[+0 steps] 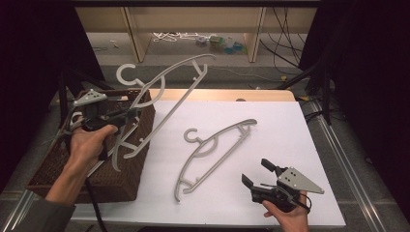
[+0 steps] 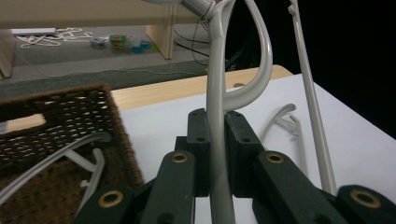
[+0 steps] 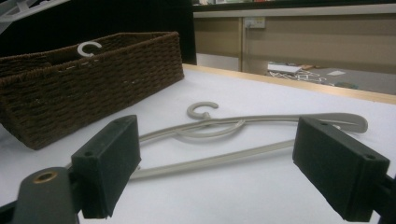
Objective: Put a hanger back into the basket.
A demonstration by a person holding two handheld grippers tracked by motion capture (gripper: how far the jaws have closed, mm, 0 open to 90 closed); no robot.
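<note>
Two grey hangers are showing: the left gripper point(image 1: 129, 114) is clenching one hanger point(image 1: 167, 92) above the wicker basket point(image 1: 58, 166); the other hanger point(image 1: 212, 152) is lying ahead of the released right gripper point(image 1: 256, 174).

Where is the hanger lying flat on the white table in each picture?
High view: the flat hanger lies mid-table, between the basket and the right gripper.
Left gripper view: a piece of it shows at right on the table, behind the lifted hanger.
Right gripper view: it stretches across the middle, beyond the open jaws.
Shared landmark: the brown woven basket.
</note>
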